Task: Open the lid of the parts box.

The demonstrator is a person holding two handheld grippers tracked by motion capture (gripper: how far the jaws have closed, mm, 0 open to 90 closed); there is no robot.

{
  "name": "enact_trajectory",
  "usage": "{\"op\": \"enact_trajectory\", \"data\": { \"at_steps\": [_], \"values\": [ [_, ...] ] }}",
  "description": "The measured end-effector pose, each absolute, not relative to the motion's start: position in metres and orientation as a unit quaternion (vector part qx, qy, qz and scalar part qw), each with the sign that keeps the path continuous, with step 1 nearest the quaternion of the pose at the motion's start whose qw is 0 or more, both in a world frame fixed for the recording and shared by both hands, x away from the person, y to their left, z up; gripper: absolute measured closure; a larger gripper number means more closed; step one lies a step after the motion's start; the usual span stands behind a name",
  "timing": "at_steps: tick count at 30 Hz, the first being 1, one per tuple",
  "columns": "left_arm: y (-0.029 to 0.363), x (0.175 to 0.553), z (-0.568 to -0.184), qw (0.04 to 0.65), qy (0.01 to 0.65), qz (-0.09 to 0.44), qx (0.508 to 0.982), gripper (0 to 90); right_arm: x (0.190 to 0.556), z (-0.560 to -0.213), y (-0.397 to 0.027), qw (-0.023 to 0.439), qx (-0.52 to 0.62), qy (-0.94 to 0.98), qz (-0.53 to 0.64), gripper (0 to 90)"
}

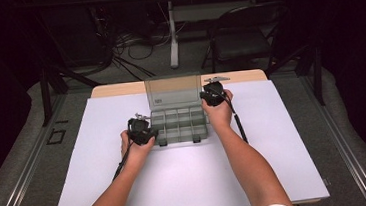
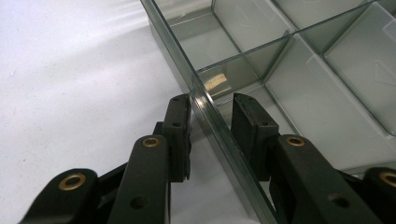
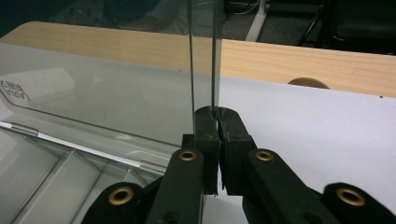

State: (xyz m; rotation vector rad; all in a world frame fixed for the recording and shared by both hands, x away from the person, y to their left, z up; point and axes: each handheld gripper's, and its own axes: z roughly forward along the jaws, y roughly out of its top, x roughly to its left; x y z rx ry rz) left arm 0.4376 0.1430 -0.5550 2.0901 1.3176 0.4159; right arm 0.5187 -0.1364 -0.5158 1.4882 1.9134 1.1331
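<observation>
Your forearms come in from the near edge of the white worktop [image 1: 188, 183], and each hand carries a gripper to the clear compartment box [image 1: 179, 125] that sits at the middle of the far half. Its lid [image 1: 174, 89] stands upright at the far side, and the compartments look empty. Your left gripper [image 2: 211, 116] is at the near left corner of the box, with its fingers [image 2: 180, 126] set on both sides of the left wall: one outside, one inside. They are only partly spread, and I cannot tell if the pads really press on the wall or just stand beside it. Your right gripper [image 3: 215, 116] is at the right edge of the lid, and there its fingers [image 3: 205, 128] are pressed together on the thin plastic edge, so the lid is pinched. I judge that you are in the step of swinging the lid while the base is kept steady, most probably to close it. For the next move, keep the left hand quiet on the wall, and guide the lid edge in an arc toward you, not pulling sideways, because the hinge can twist.
</observation>
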Motion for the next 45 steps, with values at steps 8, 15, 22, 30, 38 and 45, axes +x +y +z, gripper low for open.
{"op": "enact_trajectory", "data": {
  "at_steps": [8, 15, 22, 30, 38, 45],
  "values": [
    [0.143, 0.437, -0.555, 0.313, 0.504, 0.158, 0.789, 68.4, 0.524, -0.516, -0.136, 0.228, 0.546, 0.696, 0.407, 87.8],
    [0.143, 0.437, -0.555, 0.313, 0.504, 0.158, 0.789, 68.5, 0.533, -0.519, -0.136, 0.219, 0.556, 0.692, 0.404, 88.4],
    [0.143, 0.437, -0.555, 0.314, 0.505, 0.157, 0.789, 68.7, 0.545, -0.532, -0.136, 0.201, 0.570, 0.691, 0.396, 89.8],
    [0.143, 0.436, -0.556, 0.315, 0.504, 0.161, 0.788, 68.7, 0.548, -0.542, -0.134, 0.197, 0.573, 0.698, 0.382, 90.0],
    [0.143, 0.436, -0.556, 0.317, 0.505, 0.160, 0.787, 68.8, 0.547, -0.542, -0.133, 0.203, 0.567, 0.702, 0.379, 89.9],
    [0.142, 0.436, -0.556, 0.316, 0.509, 0.161, 0.784, 68.8, 0.547, -0.542, -0.131, 0.212, 0.565, 0.704, 0.376, 88.1]
  ]
}}
